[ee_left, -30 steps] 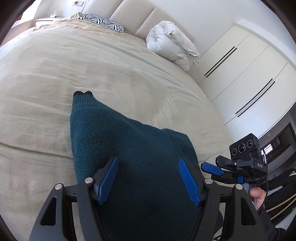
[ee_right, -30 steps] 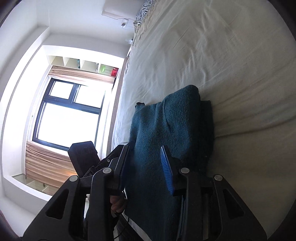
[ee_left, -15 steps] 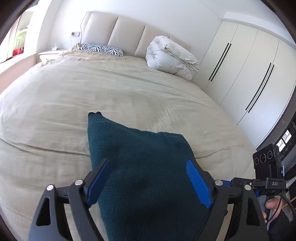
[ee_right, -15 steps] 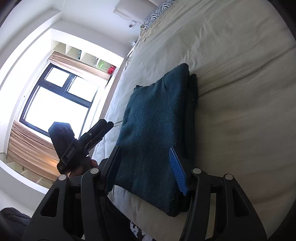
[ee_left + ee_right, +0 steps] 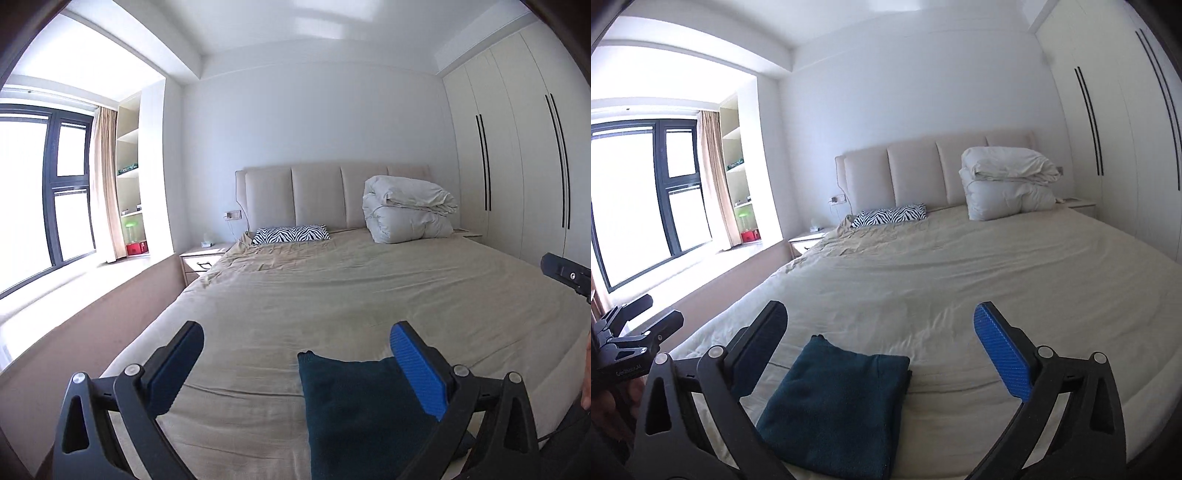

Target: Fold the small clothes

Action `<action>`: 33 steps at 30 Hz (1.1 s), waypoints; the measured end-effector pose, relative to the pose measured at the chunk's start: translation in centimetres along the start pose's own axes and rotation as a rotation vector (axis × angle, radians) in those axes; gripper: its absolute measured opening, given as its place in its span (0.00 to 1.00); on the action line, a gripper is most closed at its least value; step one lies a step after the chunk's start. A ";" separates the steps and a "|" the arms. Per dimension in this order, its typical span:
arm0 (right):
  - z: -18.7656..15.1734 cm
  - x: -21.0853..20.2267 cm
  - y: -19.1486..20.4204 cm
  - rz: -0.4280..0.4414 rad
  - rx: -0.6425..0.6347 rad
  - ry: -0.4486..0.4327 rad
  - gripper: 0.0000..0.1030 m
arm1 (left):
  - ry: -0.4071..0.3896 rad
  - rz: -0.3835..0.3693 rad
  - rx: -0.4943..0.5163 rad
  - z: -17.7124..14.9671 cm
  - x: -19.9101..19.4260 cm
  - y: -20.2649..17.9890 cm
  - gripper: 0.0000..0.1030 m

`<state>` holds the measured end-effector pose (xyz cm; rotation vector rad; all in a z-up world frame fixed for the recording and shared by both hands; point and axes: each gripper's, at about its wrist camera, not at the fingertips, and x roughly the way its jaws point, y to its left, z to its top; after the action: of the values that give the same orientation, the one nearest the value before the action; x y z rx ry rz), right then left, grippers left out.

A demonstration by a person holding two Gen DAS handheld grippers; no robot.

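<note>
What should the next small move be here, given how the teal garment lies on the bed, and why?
Probably none on the fabric: keep both grippers clear, perhaps ending the task. The teal garment lies as a compact folded rectangle near the foot of the bed, flat, edges roughly stacked. The left gripper and right gripper are opening, nothing between their pads. No other loose clothing shows.

Zebra pillow point(image 5: 291, 234) and rolled duvet point(image 5: 408, 209) against headboard point(image 5: 317, 195).
</note>
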<state>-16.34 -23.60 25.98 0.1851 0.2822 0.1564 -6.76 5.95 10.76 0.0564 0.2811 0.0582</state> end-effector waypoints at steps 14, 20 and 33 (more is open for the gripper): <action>-1.4 1.2 2.9 -0.020 0.081 0.381 1.00 | 0.532 -0.022 -0.082 -7.4 6.7 -0.5 1.00; -5.9 3.8 3.7 -0.061 0.050 0.494 1.00 | 0.630 -0.051 -0.127 -9.8 7.9 -0.3 1.00; -9.9 7.1 2.6 -0.148 0.065 0.620 1.00 | 0.641 -0.020 -0.095 -10.5 8.4 -0.2 1.00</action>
<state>-12.81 -18.24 15.28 0.1756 0.9163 0.0533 -1.60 6.81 -1.61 -0.0626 0.9188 0.0683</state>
